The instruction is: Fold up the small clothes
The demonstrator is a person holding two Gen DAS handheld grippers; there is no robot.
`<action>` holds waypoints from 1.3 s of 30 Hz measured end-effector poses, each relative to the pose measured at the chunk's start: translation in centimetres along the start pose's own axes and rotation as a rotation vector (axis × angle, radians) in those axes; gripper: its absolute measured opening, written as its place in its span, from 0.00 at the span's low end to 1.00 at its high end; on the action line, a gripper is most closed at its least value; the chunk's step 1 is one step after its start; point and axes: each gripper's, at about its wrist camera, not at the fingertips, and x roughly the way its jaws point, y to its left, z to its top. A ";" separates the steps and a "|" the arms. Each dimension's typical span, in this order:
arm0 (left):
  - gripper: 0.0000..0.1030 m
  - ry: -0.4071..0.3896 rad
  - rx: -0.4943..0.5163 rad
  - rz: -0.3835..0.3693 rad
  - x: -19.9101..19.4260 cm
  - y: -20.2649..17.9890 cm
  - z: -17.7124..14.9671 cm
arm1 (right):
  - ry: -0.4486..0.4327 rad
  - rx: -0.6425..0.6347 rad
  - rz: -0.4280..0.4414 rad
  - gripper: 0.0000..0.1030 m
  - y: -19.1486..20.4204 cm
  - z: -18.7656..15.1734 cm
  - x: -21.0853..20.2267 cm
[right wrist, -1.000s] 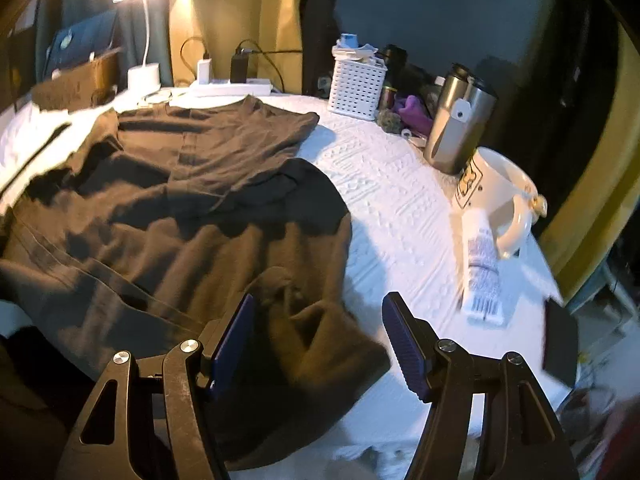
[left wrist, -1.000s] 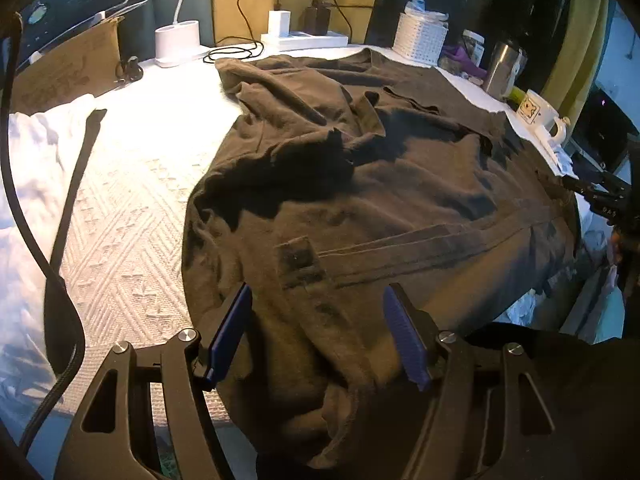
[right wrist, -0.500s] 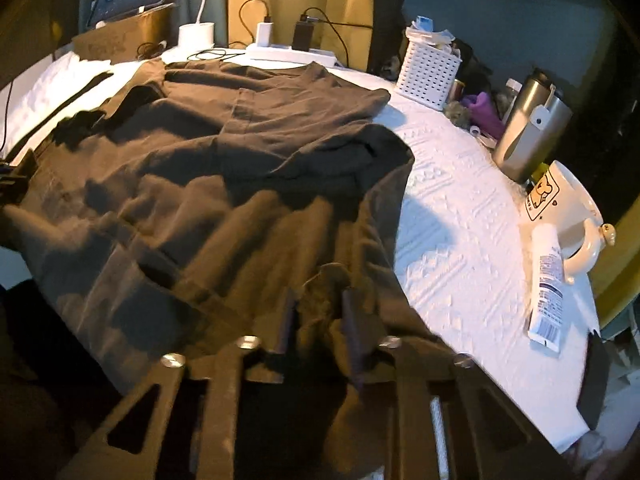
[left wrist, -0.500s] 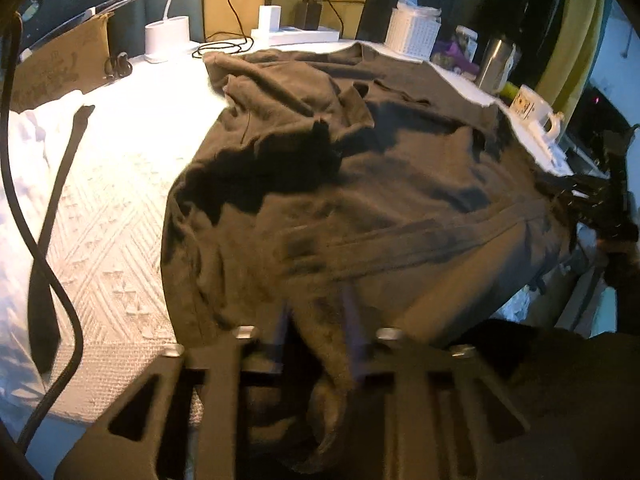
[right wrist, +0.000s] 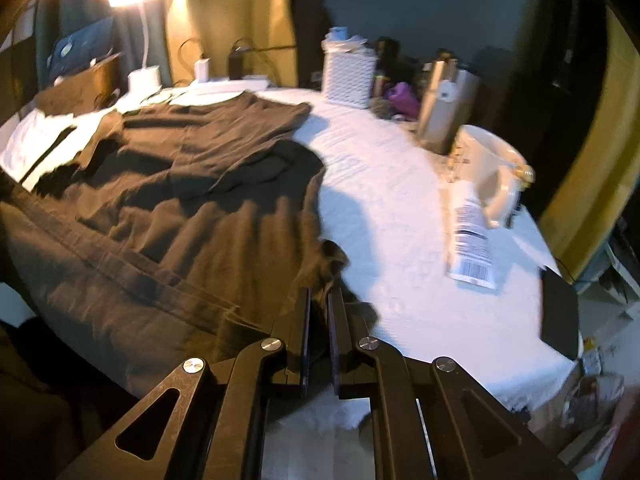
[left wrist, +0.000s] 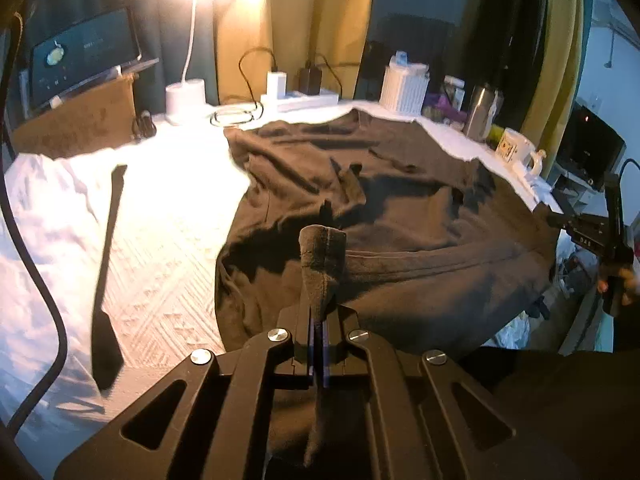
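Note:
A dark brown T-shirt [left wrist: 400, 216] lies spread and wrinkled on the white textured table cover [left wrist: 168, 224]; it also shows in the right wrist view [right wrist: 180, 184]. My left gripper [left wrist: 318, 320] is shut on the shirt's near hem corner, and a tuft of fabric sticks up between the fingers. My right gripper [right wrist: 319, 304] is shut on the other near hem corner at the shirt's right edge. The right gripper also shows at the far right of the left wrist view [left wrist: 600, 232].
A lamp base [left wrist: 186, 100], power strip [left wrist: 300, 98], white basket [left wrist: 404, 88], steel tumbler [left wrist: 480, 114] and mug [right wrist: 492, 168] line the back and right. A tube [right wrist: 470, 240] and a dark phone [right wrist: 560, 316] lie at right. A black strap [left wrist: 106, 264] lies at left.
Both grippers went from open to shut on the shirt's near hem corners. They have since lifted the hem a little and pulled it taut.

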 end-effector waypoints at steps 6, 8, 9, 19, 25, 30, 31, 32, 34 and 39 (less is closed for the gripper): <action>0.01 -0.027 0.004 0.020 -1.2 0.1 0.4 | -0.038 0.066 -0.026 0.07 -2.1 -0.3 -1.6; 0.01 -0.018 0.003 0.039 -1.0 0.5 0.2 | -0.036 0.065 -0.014 0.08 -2.1 -0.4 -1.6; 0.01 -0.009 -0.002 0.048 -0.8 0.7 0.0 | -0.032 0.056 -0.005 0.08 -1.8 -0.4 -1.5; 0.01 0.041 -0.101 0.135 0.2 4.1 -1.6 | -0.013 -0.048 0.044 0.95 2.7 1.3 1.3; 0.01 0.090 -0.110 0.126 1.5 4.6 -2.7 | -0.004 -0.139 0.059 0.82 3.2 2.6 2.3; 0.01 0.097 -0.105 0.104 1.7 5.0 -2.7 | 0.036 -0.242 0.070 0.53 3.6 3.7 2.9; 0.01 0.096 -0.108 0.098 1.7 5.1 -2.7 | 0.052 -0.262 0.076 0.53 3.6 3.8 3.4; 0.01 0.093 -0.109 0.093 1.8 5.1 -2.7 | 0.072 -0.280 0.080 0.52 3.7 3.7 4.0; 0.01 0.090 -0.109 0.084 1.9 5.0 -2.6 | 0.124 -0.308 0.071 0.51 3.7 3.3 5.5; 0.01 0.098 -0.096 0.059 2.6 4.5 -2.4 | 0.130 -0.297 0.123 0.36 3.5 2.9 6.2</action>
